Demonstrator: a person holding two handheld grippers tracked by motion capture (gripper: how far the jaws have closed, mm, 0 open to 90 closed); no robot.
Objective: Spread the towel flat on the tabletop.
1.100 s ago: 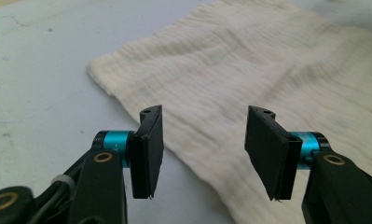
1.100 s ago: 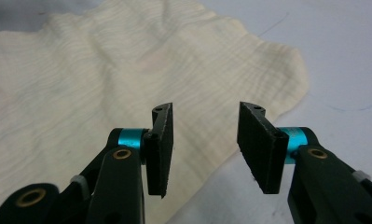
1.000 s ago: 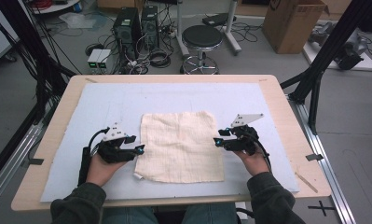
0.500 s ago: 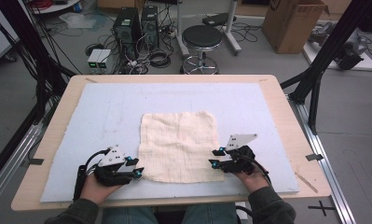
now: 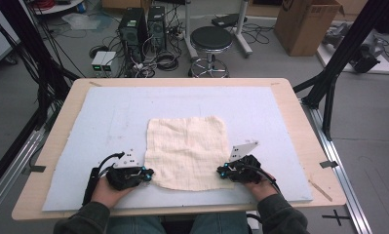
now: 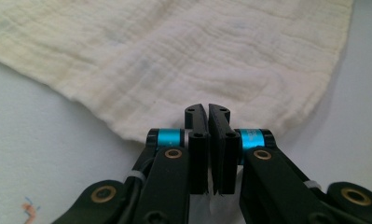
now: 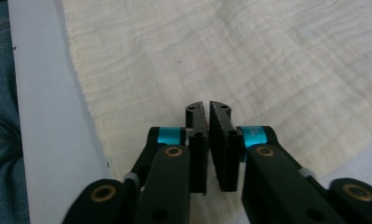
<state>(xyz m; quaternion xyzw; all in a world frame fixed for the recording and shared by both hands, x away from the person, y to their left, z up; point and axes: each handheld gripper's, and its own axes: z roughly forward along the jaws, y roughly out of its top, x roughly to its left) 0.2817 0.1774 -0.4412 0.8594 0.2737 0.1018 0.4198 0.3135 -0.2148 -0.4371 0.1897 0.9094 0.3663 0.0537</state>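
Note:
A cream square cloth [image 5: 187, 151] lies flat on the pale blue mat [image 5: 104, 117]. My left gripper [image 5: 150, 173] sits at the cloth's near left corner and my right gripper [image 5: 221, 170] at its near right corner, both low on the mat. In the left gripper view the jaws [image 6: 207, 109] have just been closing and now stand together on the corner of the cloth [image 6: 197, 56], with a bit of fabric between them. In the right gripper view the jaws [image 7: 207, 107] have also just closed, pinching the cloth [image 7: 267, 60] near its edge.
The mat covers a wooden table [image 5: 306, 131]; its near edge is just behind my hands. Beyond the far edge are a black stool [image 5: 210, 39], computer towers [image 5: 138, 24], cables and a cardboard box [image 5: 306, 24]. Black frame posts [image 5: 336, 73] stand at both sides.
Both hands have slid back toward the near edge of the table and sunk to the cloth's near corners. Both pairs of jaws have gone from apart to closed.

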